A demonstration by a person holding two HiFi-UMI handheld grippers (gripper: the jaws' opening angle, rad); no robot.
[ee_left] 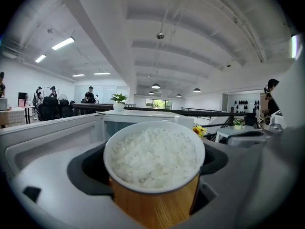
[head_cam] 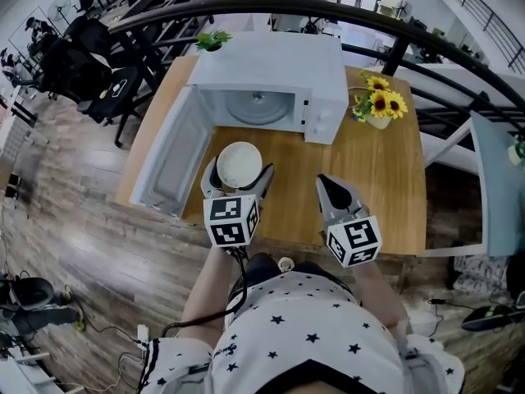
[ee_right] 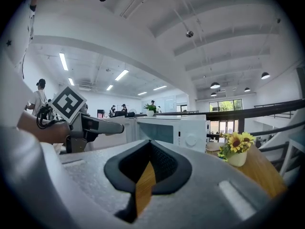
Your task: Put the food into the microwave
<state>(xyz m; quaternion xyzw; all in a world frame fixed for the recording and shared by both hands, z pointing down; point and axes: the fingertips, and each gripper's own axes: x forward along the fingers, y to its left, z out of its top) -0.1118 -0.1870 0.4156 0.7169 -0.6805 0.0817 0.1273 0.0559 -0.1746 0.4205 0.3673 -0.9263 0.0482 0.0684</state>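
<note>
A bowl of white rice [head_cam: 239, 164] with a wood-coloured side and white rim sits between the jaws of my left gripper [head_cam: 240, 173], which is shut on it, just above the wooden table [head_cam: 385, 187]. In the left gripper view the rice bowl [ee_left: 155, 156] fills the middle, with the open microwave [ee_left: 138, 120] straight beyond it. The white microwave [head_cam: 271, 80] stands at the table's back, its door [head_cam: 168, 158] swung out to the left and the glass turntable [head_cam: 258, 107] showing. My right gripper [head_cam: 326, 184] hangs shut and empty to the right of the bowl.
A vase of sunflowers [head_cam: 379, 107] stands right of the microwave, and a small green plant [head_cam: 212, 39] sits behind its left corner. A dark railing [head_cam: 394, 35] curves behind the table. In the right gripper view the left gripper [ee_right: 90, 125] and the sunflowers [ee_right: 237, 144] flank the microwave [ee_right: 167, 128].
</note>
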